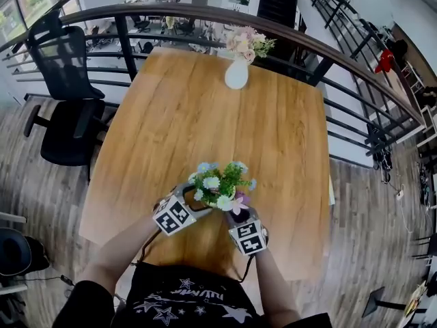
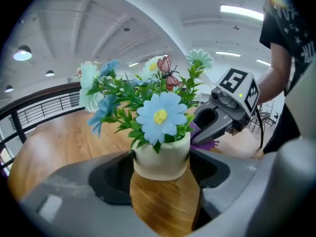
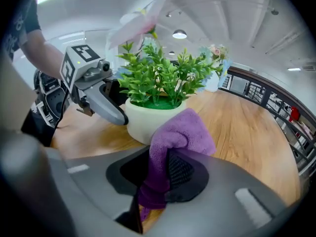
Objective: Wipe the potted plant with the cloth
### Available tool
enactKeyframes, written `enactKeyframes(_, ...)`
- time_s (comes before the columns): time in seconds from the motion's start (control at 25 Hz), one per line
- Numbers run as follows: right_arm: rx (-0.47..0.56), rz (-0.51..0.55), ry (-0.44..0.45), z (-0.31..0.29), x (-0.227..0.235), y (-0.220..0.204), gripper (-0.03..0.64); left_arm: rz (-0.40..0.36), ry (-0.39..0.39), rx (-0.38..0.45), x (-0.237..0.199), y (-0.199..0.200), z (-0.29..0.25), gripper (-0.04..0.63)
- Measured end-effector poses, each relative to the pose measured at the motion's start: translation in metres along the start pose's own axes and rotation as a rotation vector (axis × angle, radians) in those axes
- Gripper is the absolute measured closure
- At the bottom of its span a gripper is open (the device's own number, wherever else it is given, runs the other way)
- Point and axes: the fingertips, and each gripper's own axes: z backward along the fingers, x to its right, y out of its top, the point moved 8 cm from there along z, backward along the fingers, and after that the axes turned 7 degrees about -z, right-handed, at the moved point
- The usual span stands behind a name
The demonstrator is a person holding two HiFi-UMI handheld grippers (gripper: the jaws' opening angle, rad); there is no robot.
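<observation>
A small white pot (image 2: 160, 158) of green leaves with blue and white flowers stands near the front edge of the wooden table (image 1: 205, 115). In the head view the potted plant (image 1: 220, 184) sits between both grippers. My left gripper (image 2: 160, 166) has its jaws on either side of the pot, pads pressed against its wall. My right gripper (image 3: 165, 174) is shut on a purple cloth (image 3: 180, 135), whose bunched top lies against the pot's (image 3: 140, 125) near side. From above, the left gripper (image 1: 198, 200) and right gripper (image 1: 239, 209) converge under the flowers.
A white vase with pink flowers (image 1: 237, 72) stands at the table's far edge. A black office chair (image 1: 65, 108) is at the left. A dark curved railing (image 1: 341, 53) runs behind the table, and wood floor surrounds it.
</observation>
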Motion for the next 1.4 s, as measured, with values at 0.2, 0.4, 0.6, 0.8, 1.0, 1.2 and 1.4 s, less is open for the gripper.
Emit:
enactKeyframes(0.2, 0.008, 0.011, 0.033, 0.001, -0.012, -0.002, 0.531, 0.090, 0.127, -0.008, 0.016, 0.008, -0.006, 0.227)
enactKeyframes(0.4, 0.018, 0.017, 0.056, 0.001, -0.021, -0.002, 0.531, 0.160, 0.218, -0.014, 0.025, 0.010, -0.011, 0.227)
enactKeyframes(0.6, 0.017, 0.046, 0.112, 0.006, -0.032, -0.002, 0.531, 0.175, 0.272, -0.043, 0.034, 0.013, -0.012, 0.227)
enactKeyframes(0.8, -0.002, 0.080, 0.127, 0.007, -0.035, -0.003, 0.531, 0.150, 0.264, -0.062, 0.035, 0.011, -0.012, 0.229)
enactKeyframes(1.0, 0.008, 0.072, 0.118, 0.009, -0.034, -0.004, 0.531, 0.138, 0.229, -0.073, 0.033, 0.011, -0.010, 0.229)
enactKeyframes(1.2, 0.029, 0.073, 0.105, 0.021, -0.033, -0.005, 0.529, 0.214, 0.231, -0.088, 0.034, 0.008, 0.002, 0.229)
enactKeyframes(1.4, 0.042, 0.081, 0.097, 0.032, -0.029, -0.010, 0.529, 0.220, 0.239, -0.047, 0.044, 0.011, 0.021, 0.228)
